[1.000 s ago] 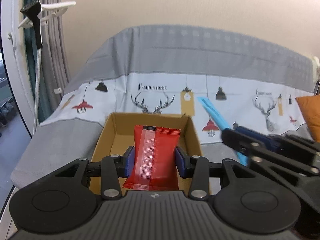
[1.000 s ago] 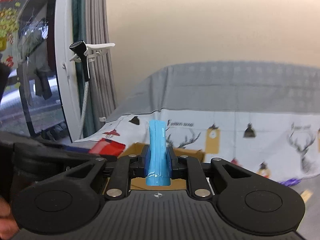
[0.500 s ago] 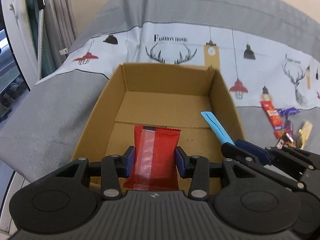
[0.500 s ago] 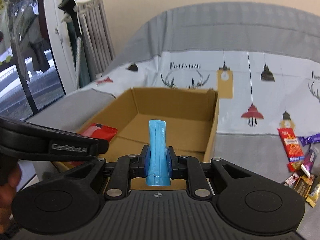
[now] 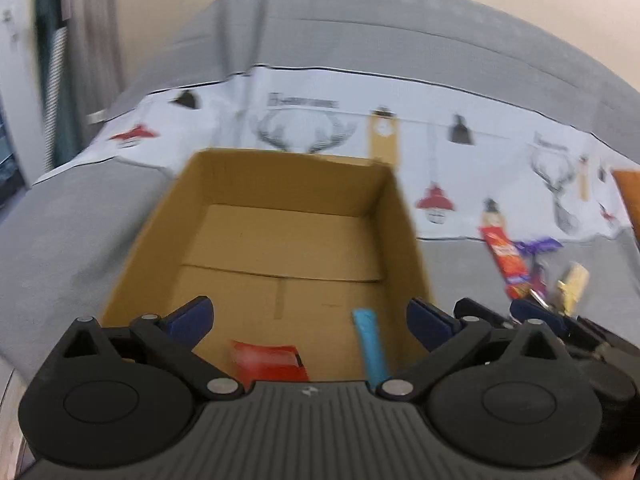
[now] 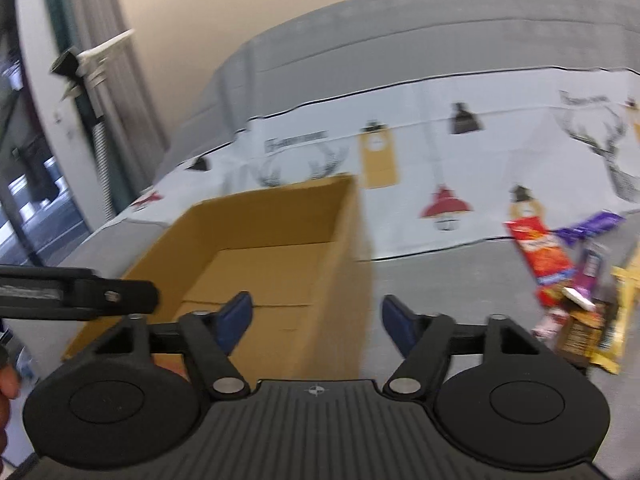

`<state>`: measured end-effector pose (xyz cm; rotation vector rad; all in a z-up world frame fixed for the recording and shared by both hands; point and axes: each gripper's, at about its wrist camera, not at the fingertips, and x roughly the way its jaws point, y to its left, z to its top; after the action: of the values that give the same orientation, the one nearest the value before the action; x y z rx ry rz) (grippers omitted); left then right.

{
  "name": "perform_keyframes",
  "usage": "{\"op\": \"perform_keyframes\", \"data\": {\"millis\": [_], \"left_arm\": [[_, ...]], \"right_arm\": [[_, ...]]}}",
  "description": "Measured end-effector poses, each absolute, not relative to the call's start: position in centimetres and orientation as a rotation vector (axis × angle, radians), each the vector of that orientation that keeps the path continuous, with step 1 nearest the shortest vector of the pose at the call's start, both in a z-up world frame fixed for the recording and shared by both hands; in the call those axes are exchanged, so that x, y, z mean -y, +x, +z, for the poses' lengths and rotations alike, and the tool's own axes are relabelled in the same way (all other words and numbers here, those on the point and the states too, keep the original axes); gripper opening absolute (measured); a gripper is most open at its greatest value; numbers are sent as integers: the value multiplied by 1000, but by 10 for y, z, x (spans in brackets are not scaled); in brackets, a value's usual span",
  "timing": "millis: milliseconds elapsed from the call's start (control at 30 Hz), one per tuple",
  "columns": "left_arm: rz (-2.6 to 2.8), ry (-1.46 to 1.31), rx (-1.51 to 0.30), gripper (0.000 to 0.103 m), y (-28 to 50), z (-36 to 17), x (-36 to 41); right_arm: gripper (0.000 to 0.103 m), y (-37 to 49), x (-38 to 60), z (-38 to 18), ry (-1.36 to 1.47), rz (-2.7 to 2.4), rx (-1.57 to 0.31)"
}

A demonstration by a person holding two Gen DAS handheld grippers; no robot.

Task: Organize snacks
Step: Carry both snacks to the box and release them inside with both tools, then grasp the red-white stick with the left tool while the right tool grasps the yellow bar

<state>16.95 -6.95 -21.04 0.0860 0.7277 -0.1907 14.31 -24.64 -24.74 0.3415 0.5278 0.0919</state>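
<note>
An open cardboard box (image 5: 404, 232) sits on the covered sofa; it also shows in the right wrist view (image 6: 344, 240). A red packet (image 5: 266, 360) and a blue stick packet (image 5: 370, 344) lie on the box floor near its front wall. My left gripper (image 5: 310, 318) is open and empty above the box's near end. My right gripper (image 6: 316, 320) is open and empty over the box's right wall. The right gripper also shows at the right of the left wrist view (image 5: 532, 316).
A pile of loose snacks lies on the sofa right of the box: a red packet (image 6: 540, 252), a purple one (image 6: 592, 226), yellow and brown ones (image 6: 600, 328). The left tool's arm (image 6: 76, 292) crosses the right wrist view. A window and curtain (image 6: 80, 80) stand left.
Both grippers have opened and dropped their packets: the red one and the blue stick now lie in the box. Both views have tilted up and are blurred by motion.
</note>
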Motion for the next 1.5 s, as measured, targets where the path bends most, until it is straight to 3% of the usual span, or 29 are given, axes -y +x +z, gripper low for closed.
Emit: {"op": "perform_keyframes", "data": {"millis": [400, 467, 500, 567, 600, 700, 900, 1000, 1033, 1100, 1167, 1500], "left_arm": [[-458, 200, -754, 102, 179, -267, 212], [-512, 225, -751, 97, 184, -280, 238], [-540, 239, -752, 94, 187, -287, 249], [-587, 292, -765, 85, 194, -308, 276], [-607, 325, -776, 75, 197, -319, 288], [-666, 409, -821, 59, 214, -353, 323], [-670, 391, -924, 50, 248, -393, 339], [-681, 414, -928, 16, 245, -392, 343], [-658, 418, -940, 12, 244, -391, 343], [-601, 415, -975, 11, 241, -386, 343], [-531, 417, -1010, 3, 236, -379, 341], [-502, 341, -953, 3, 215, -315, 300]], "right_arm": [[73, 117, 366, -270, 308, -135, -531], [68, 117, 389, -278, 286, -176, -554], [60, 118, 400, -283, 284, -196, -566], [45, 123, 423, -299, 301, -241, -614], [39, 127, 432, -308, 320, -274, -645], [30, 135, 453, -337, 446, -342, -740], [31, 153, 457, -367, 543, -304, -794], [31, 157, 459, -370, 577, -313, -782], [30, 158, 459, -371, 584, -313, -781], [25, 163, 458, -372, 596, -304, -781], [25, 162, 459, -371, 618, -306, -776], [25, 150, 453, -346, 608, -264, -646]]}}
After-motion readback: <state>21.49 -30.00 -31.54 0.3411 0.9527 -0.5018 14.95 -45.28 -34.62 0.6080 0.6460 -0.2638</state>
